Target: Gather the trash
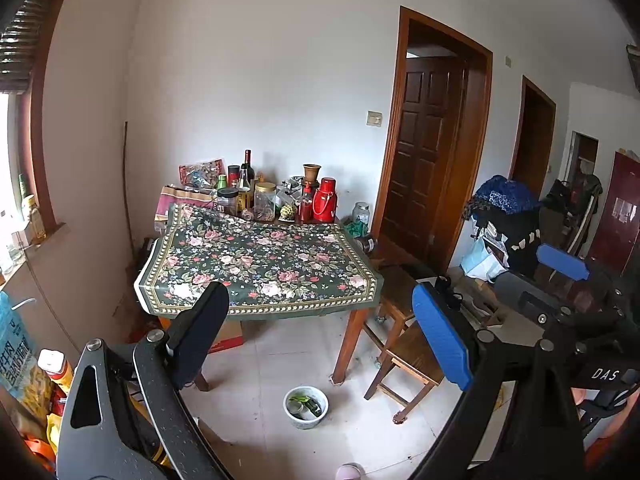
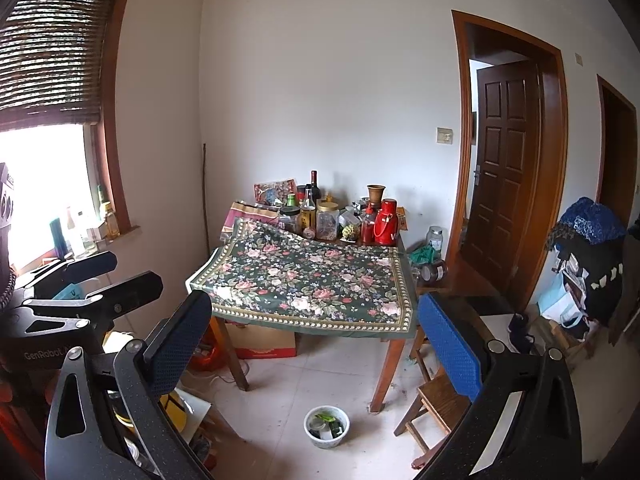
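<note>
Contents of the white bowl (image 2: pixel 326 426) on the floor tiles (image 1: pixel 280 360) are hard to make out — green scraps and small containers, seemingly trash. Items under the tabletop (image 2: pixel 312 280) are partly hidden by the floral cloth. Left claw (image 1: pixel 324 332) and right claw (image 2: pixel 316 348) both stand wide apart, holding nothing. Bottles and jars (image 1: pixel 265 200) crowd the far edge by the white wall; a wooden stool (image 1: pixel 404 356) sits beside the table — a brown door (image 2: pixel 504 168) is ajar
</note>
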Demonstrator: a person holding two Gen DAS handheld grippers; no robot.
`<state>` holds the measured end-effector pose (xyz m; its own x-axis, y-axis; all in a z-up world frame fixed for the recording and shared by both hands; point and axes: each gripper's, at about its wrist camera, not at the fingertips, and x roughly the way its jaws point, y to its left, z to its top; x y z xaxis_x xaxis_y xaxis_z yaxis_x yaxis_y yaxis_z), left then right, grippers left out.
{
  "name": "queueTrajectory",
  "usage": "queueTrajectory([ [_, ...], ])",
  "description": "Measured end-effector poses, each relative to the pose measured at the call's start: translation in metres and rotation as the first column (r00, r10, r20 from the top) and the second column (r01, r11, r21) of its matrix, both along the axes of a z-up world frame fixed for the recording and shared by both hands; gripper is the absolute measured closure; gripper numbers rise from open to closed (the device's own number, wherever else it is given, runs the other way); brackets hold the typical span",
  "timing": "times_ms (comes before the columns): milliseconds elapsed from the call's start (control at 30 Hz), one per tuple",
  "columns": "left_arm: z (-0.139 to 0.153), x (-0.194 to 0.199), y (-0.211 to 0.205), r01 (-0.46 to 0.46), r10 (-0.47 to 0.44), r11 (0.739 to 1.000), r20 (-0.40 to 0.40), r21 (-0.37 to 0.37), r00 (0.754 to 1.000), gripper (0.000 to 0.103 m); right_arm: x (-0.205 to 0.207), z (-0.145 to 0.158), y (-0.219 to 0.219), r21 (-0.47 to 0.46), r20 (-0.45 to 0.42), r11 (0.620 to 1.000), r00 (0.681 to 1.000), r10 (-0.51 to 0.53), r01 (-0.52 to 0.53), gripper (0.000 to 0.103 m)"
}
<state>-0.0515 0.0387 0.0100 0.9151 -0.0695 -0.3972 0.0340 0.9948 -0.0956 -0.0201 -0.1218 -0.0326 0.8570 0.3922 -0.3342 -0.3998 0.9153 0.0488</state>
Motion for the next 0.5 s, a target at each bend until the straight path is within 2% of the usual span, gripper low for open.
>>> queueTrajectory([
  [433, 0.0009, -0.0008, 0.0001, 0.007, -0.007, 1.0, -0.001, -0.006, 1.0, 0.009, -0.0023, 0.0029, -0.0023, 0.004, -0.002, 1.0, 1.0, -0.001, 0.001, 0.0],
  [500, 0.0015, -0.0014, 0.0002, 0.007, -0.007, 1.0, 0.004, -0.012, 1.0, 0.006, -0.0023, 0.0035, -0.0024, 0.003, -0.003, 1.0, 1.0, -0.003, 0.003, 0.0],
])
